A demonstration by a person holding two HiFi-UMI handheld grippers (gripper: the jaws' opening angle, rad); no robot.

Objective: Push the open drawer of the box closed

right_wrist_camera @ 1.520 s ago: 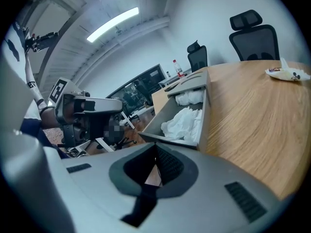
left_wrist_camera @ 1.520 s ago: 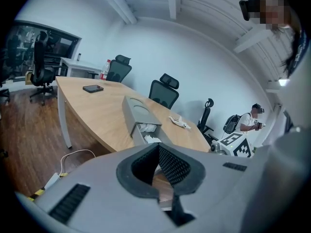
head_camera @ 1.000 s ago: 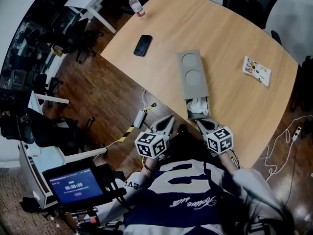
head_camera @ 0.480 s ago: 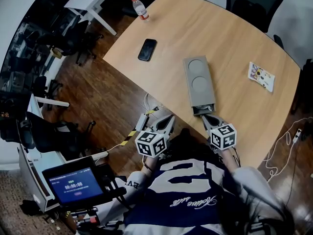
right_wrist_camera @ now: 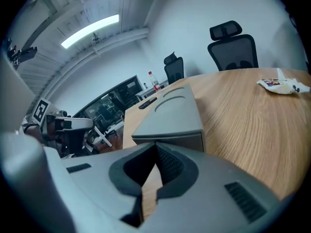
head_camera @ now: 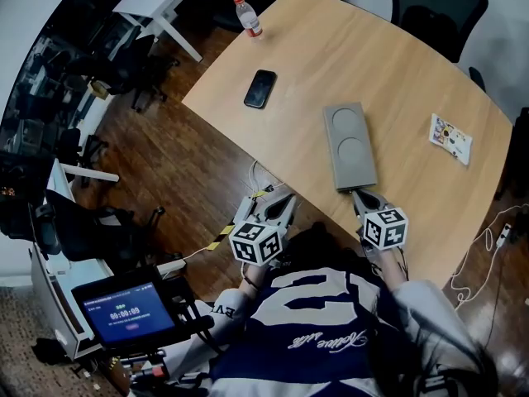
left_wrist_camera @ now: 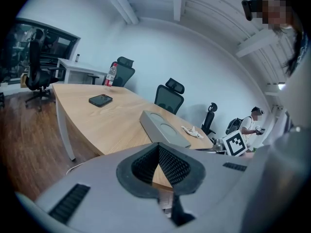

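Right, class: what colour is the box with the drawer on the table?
The box is plain grey all over. The head view shows it best.

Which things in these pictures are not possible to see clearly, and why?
- Whether the right gripper touches the box: too small in the head view; in the right gripper view its own body covers the box's lower front.
- Print on the packet: too small, head view.
- Label of the bottle: too small, head view.
- Inside of the box: hidden by its walls, every view.
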